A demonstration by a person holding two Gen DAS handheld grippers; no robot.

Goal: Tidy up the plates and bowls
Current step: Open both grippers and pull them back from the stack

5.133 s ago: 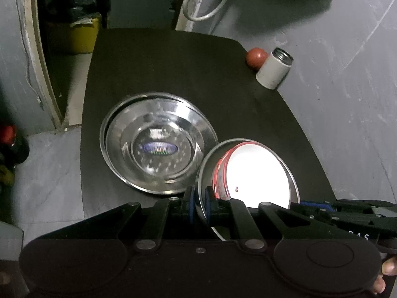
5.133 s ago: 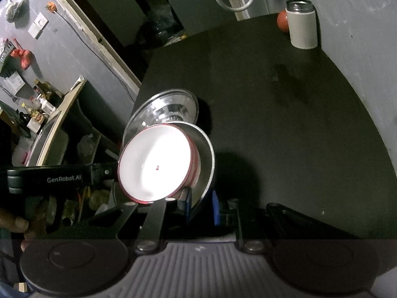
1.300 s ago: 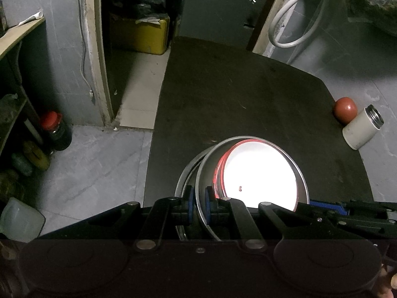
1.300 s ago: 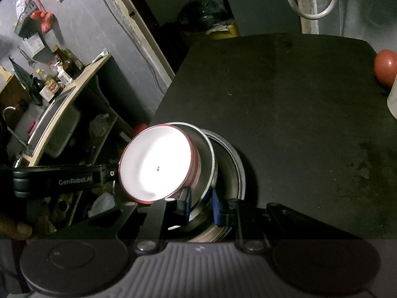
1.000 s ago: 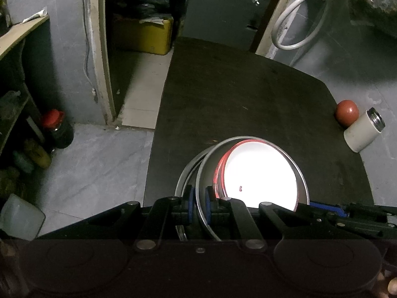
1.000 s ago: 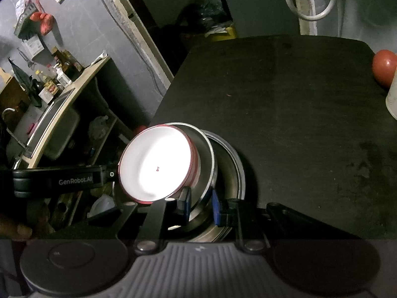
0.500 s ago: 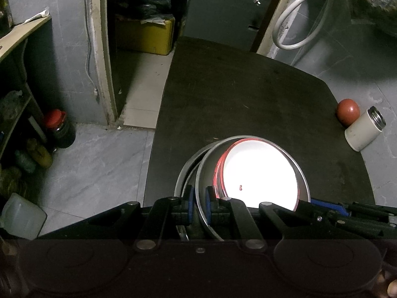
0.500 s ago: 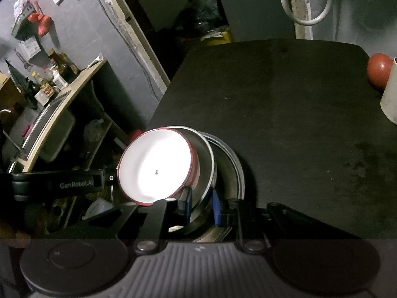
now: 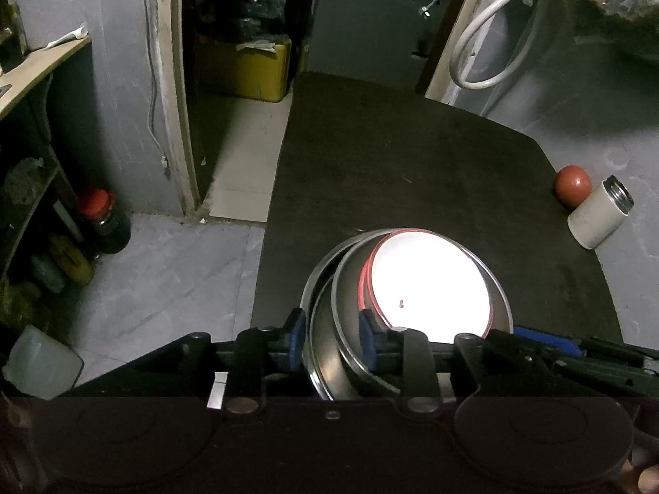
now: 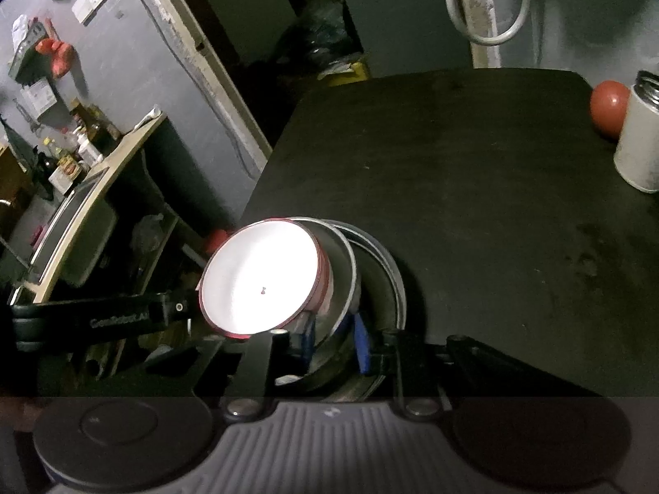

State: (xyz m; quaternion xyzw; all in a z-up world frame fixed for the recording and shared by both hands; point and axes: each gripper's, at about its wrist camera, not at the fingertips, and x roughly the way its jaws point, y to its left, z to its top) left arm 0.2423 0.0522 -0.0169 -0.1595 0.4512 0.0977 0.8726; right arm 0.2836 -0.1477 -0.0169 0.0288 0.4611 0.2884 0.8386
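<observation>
While both hand-held grippers' jaws open, one white bowl (image 9: 428,284) sits nested in two steel bowls (image 9: 350,288).

You're looking steeply down over both grippers, close on the stacked bowls (image 9: 428,284) (image 10: 259,280): left cam facing from their near side, right cam facing from their right.

Dim, fisheye-warped room — white bowl (image 9: 428,284) glares, blown out — edges dark.

The steel bowl (image 9: 350,288) carrying the white dish (image 9: 428,284) now sits nested in the steel plate (image 9: 319,271), as both the left hand-held gripper (image 9: 331,339) and right hand-held gripper (image 10: 334,339) are opening around its rim.
</observation>
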